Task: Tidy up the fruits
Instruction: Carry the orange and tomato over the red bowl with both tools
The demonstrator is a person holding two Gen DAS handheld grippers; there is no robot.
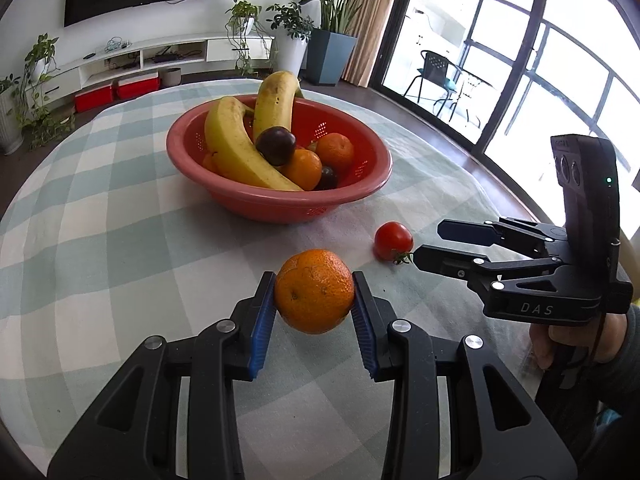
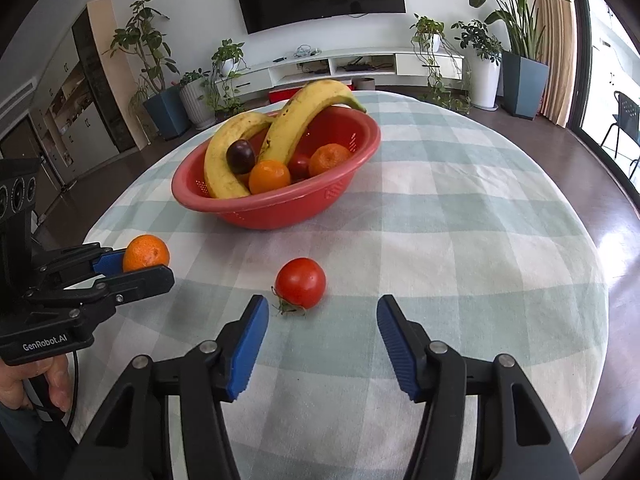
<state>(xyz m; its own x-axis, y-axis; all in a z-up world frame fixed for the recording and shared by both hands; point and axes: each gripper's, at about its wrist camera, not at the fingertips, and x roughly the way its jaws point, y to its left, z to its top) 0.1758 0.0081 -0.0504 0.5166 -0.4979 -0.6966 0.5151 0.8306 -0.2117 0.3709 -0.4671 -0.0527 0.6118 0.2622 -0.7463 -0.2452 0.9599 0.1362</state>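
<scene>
Blue-padded left tongs (image 1: 314, 308) are clamped on an orange (image 1: 314, 291), pads touching both its sides; we see it held just above the checked table (image 1: 120, 260). Right tongs (image 2: 322, 334) stand apart, gripping nothing. Just ahead of them, at 11 o'clock, a red tomato (image 2: 300, 283) lies on the cloth, nearer their left pad, not touching. Farther off at 12 o'clock, we note the red basket (image 2: 280, 208) holding two bananas (image 2: 298, 120), oranges and dark plums (image 2: 240, 156).
</scene>
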